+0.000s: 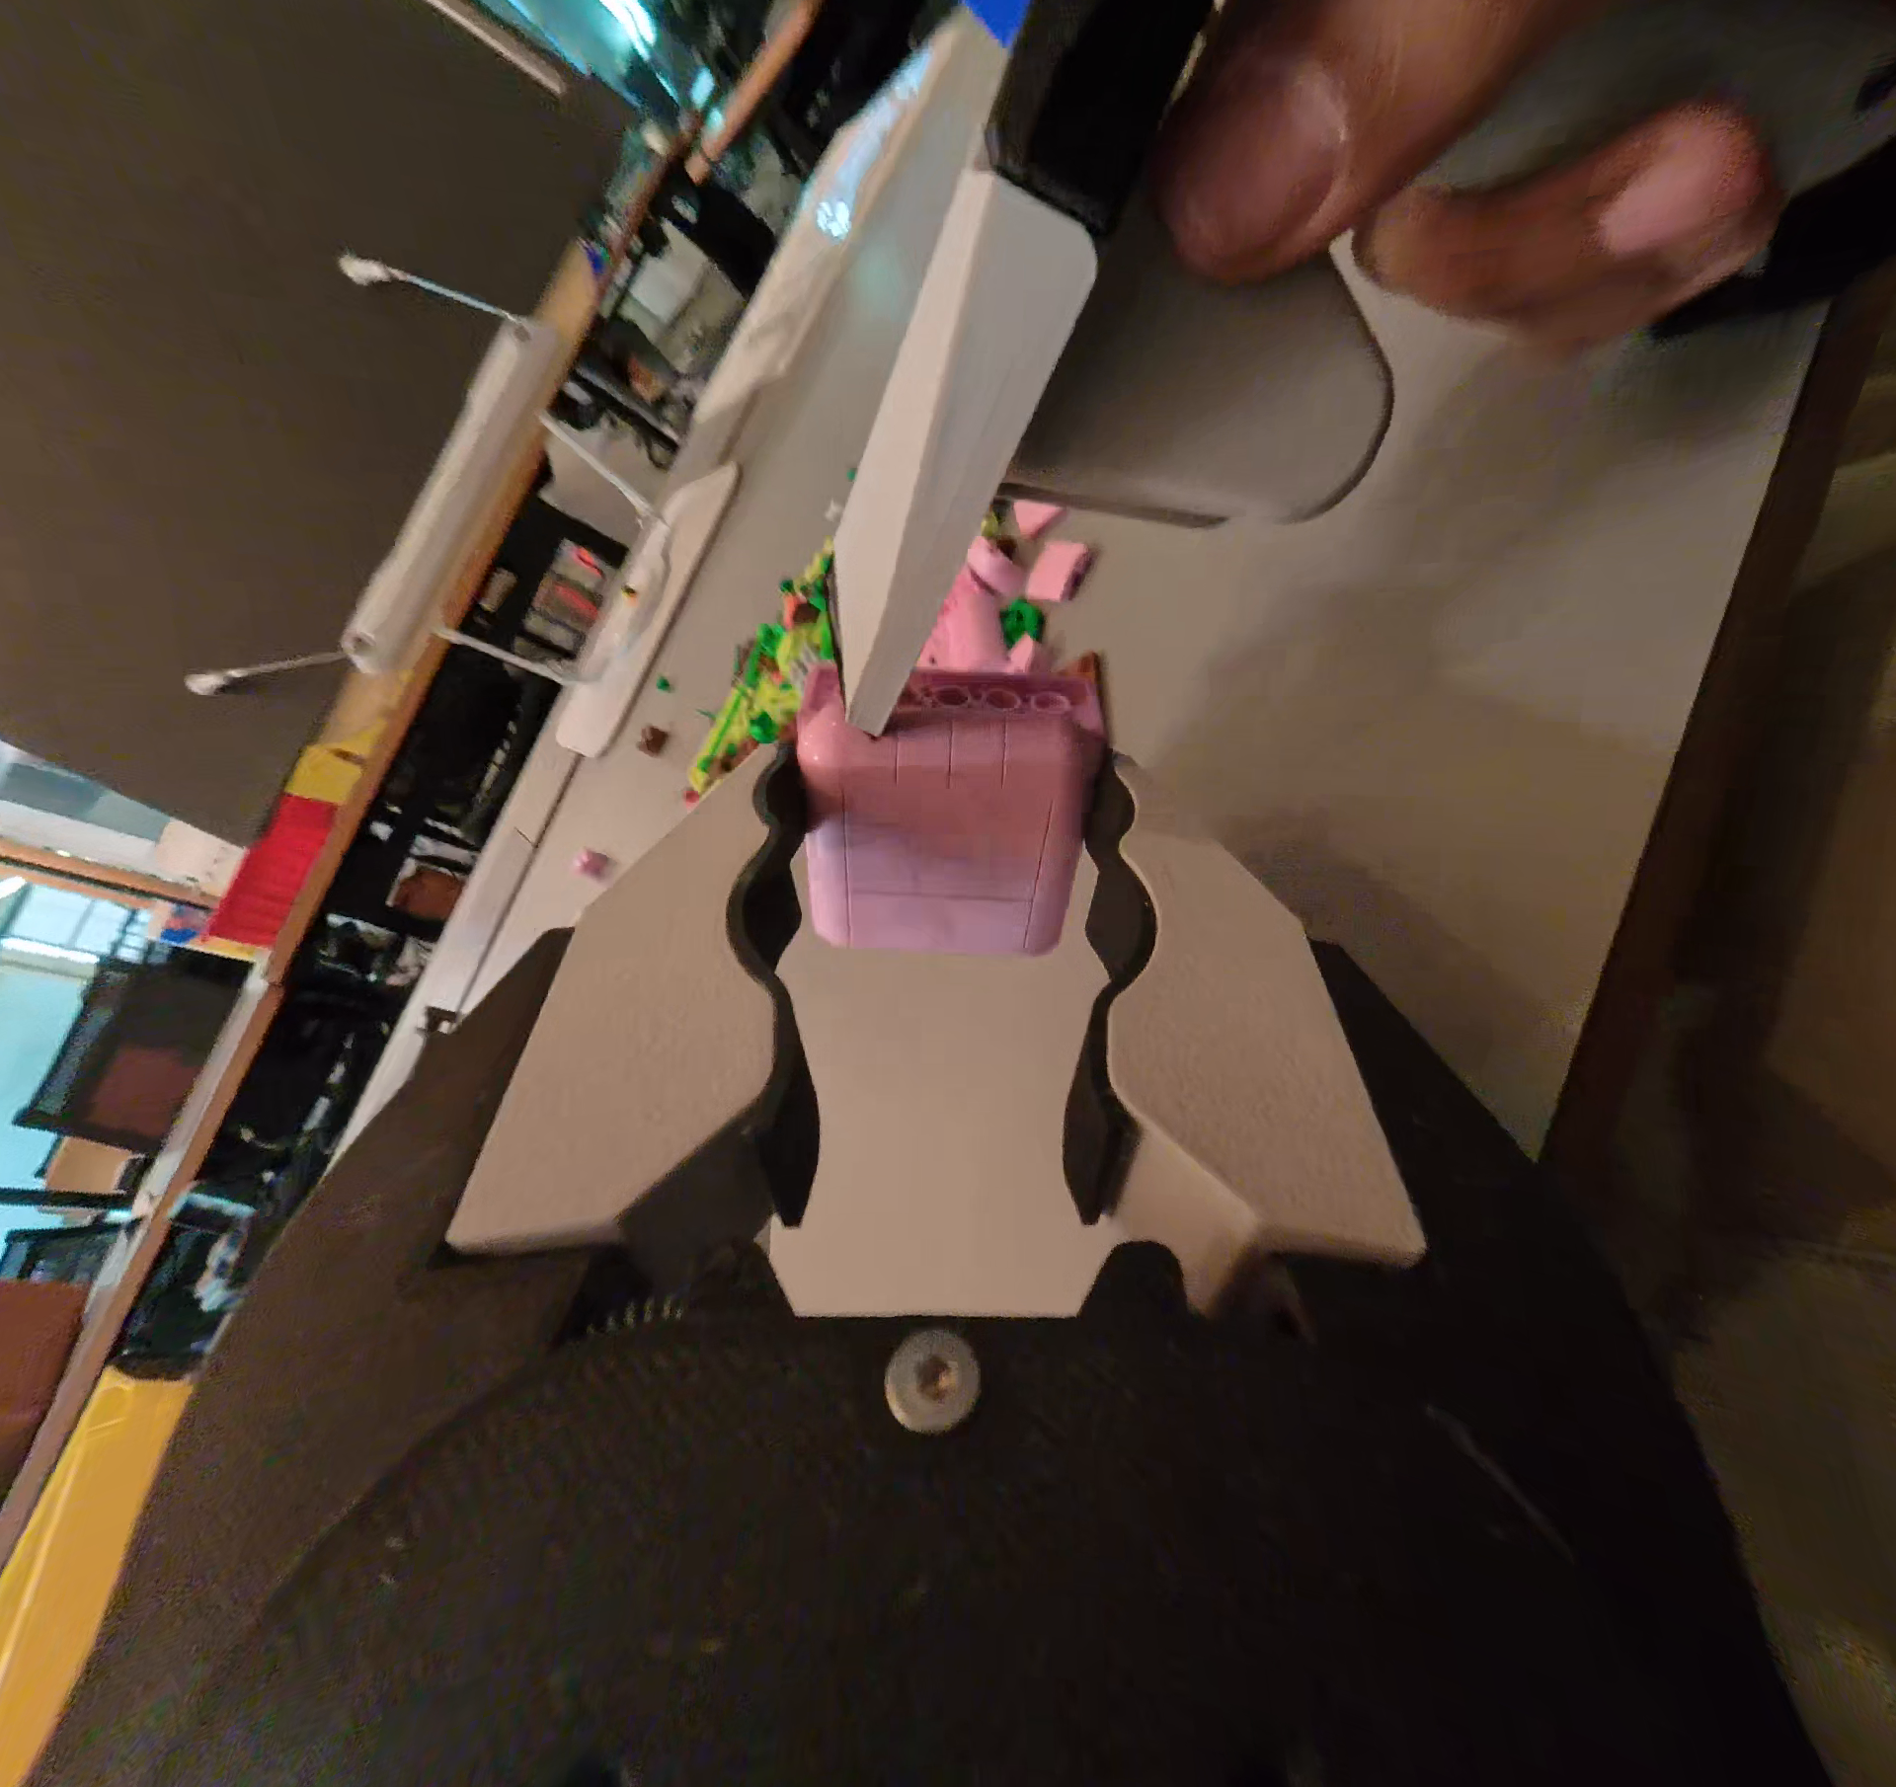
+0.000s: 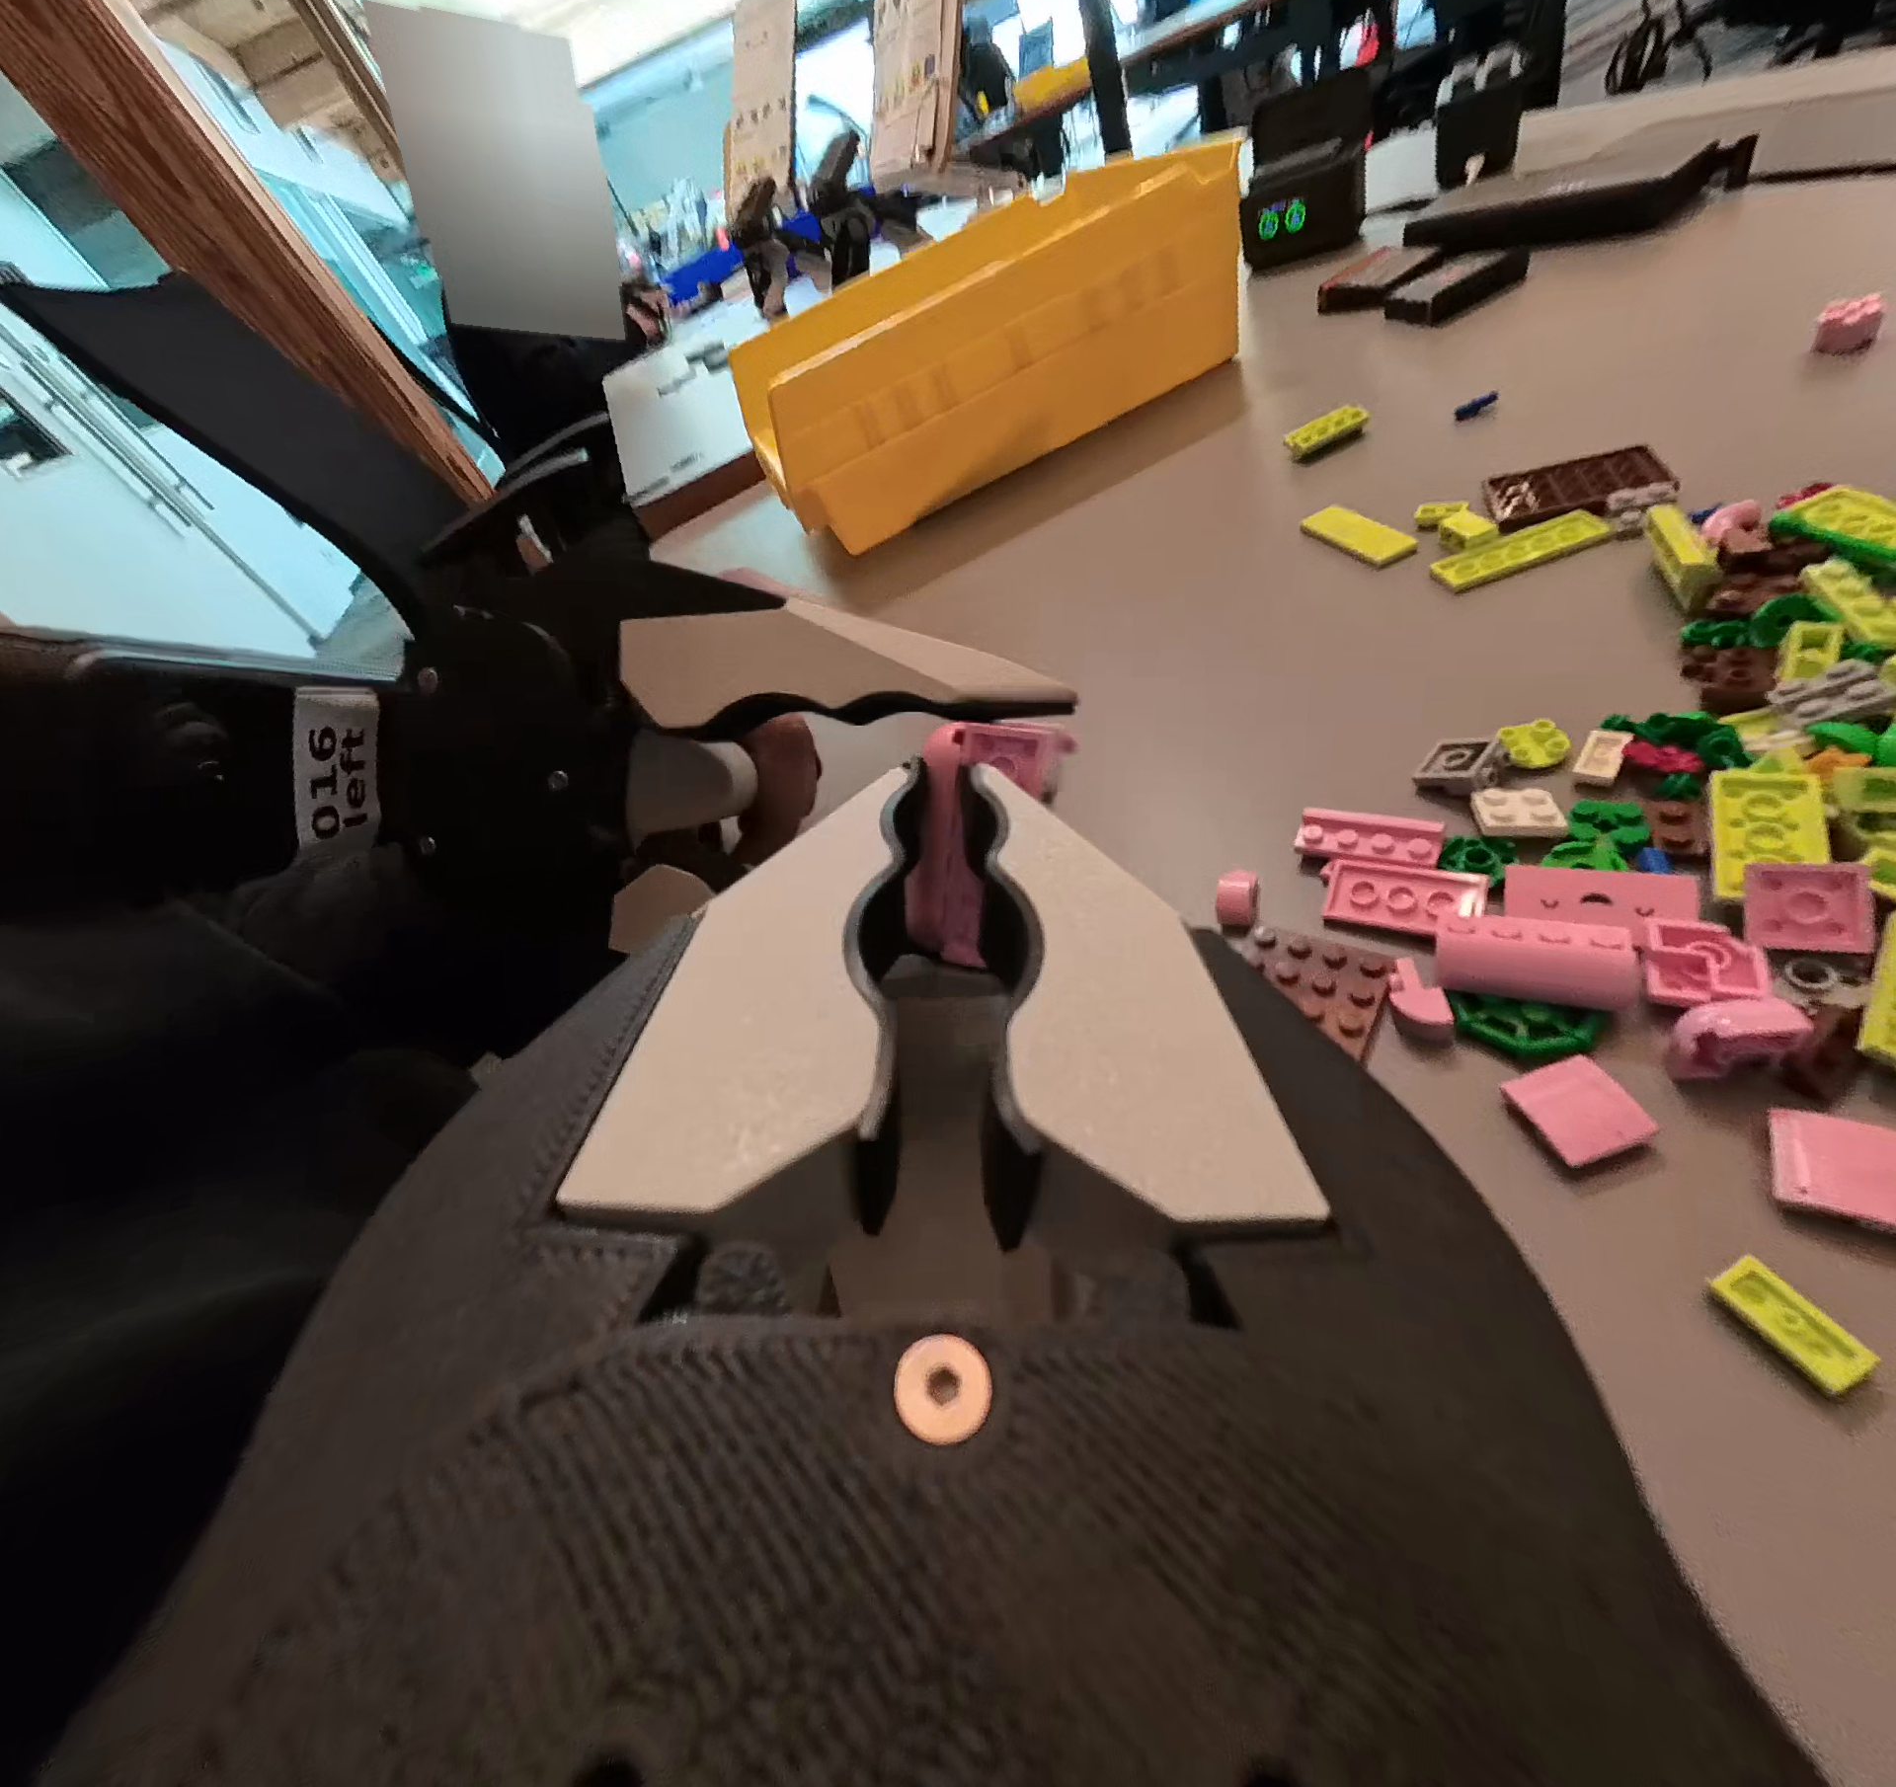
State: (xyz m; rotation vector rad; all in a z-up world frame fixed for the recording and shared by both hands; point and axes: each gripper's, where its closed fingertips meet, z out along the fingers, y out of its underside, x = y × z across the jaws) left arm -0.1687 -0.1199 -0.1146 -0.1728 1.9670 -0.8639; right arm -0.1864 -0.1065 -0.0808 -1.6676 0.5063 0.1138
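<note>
Above a grey table (image 2: 1180, 609), two handheld grippers meet over one pink brick assembly (image 1: 939, 845). The left gripper (image 1: 944, 815) clamps that pink block between its two grey fingers, held clear of the tabletop. The right gripper (image 2: 949, 794) is closed narrowly on a thin pink piece (image 2: 949, 881); it looks joined to the same block, though blur makes that uncertain. A hand (image 1: 1488, 97) grips the right tool's handle. To the right lie scattered bricks (image 2: 1693, 763) (pink, lime, green, brown), and farther back sits a yellow bin (image 2: 985, 353).
</note>
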